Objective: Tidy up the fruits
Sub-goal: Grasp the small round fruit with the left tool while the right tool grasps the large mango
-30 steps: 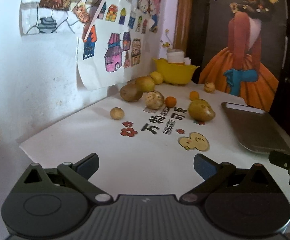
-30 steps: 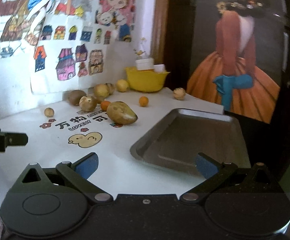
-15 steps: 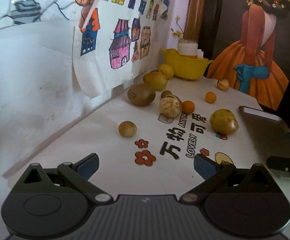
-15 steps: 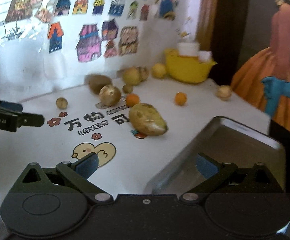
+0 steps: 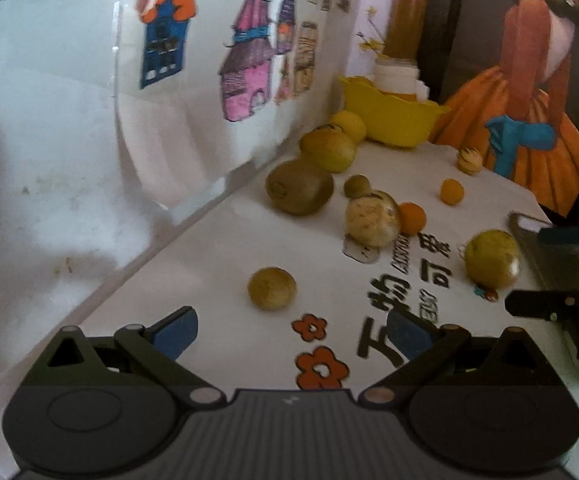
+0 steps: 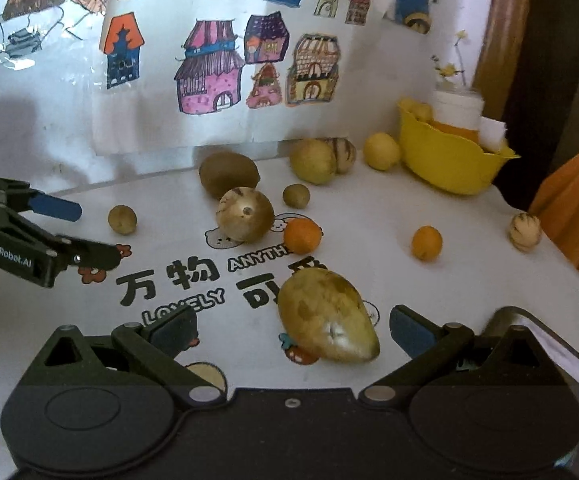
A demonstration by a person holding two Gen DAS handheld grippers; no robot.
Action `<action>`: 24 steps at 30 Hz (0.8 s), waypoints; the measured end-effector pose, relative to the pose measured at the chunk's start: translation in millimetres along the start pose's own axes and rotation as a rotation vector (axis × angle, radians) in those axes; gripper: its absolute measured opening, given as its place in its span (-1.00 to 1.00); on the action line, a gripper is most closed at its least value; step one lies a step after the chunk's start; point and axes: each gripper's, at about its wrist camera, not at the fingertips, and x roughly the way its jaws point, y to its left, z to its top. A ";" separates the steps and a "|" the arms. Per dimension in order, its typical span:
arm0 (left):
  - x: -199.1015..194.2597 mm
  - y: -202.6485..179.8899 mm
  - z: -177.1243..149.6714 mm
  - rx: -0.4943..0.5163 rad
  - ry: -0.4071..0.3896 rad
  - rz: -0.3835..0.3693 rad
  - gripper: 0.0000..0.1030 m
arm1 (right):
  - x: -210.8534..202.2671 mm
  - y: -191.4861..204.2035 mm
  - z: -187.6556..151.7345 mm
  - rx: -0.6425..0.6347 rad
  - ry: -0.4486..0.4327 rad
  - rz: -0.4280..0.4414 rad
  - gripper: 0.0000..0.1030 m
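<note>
I see the fruit lying loose on the white printed table (image 6: 469, 248), not yet sorted. Nearest the grey metal tray (image 6: 561, 356) lies the big yellow-brown mango (image 6: 325, 320), and my right gripper (image 6: 291, 330) brackets it, spread wide, gripping nothing. My left gripper (image 5: 289, 334), likewise released and empty, faces the small brown round fruit (image 5: 271, 288), well apart from that tray.

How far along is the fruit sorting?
Barely started: the metal tray shows no fruit in its visible part. Both grippers are open and empty; the right gripper frames the mango, the left gripper faces a small round fruit. The other fruit is still loose.
</note>
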 end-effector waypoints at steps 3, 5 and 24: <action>4.8 2.2 1.3 -0.014 -0.003 0.021 0.99 | 11.9 -4.6 1.9 0.001 0.024 0.015 0.91; 7.0 0.4 2.0 -0.007 -0.011 0.029 0.97 | 19.1 -6.1 2.0 0.000 0.040 0.020 0.86; 20.8 -6.7 6.7 -0.015 -0.030 0.044 0.30 | 39.6 -16.8 -1.4 0.013 0.044 -0.044 0.41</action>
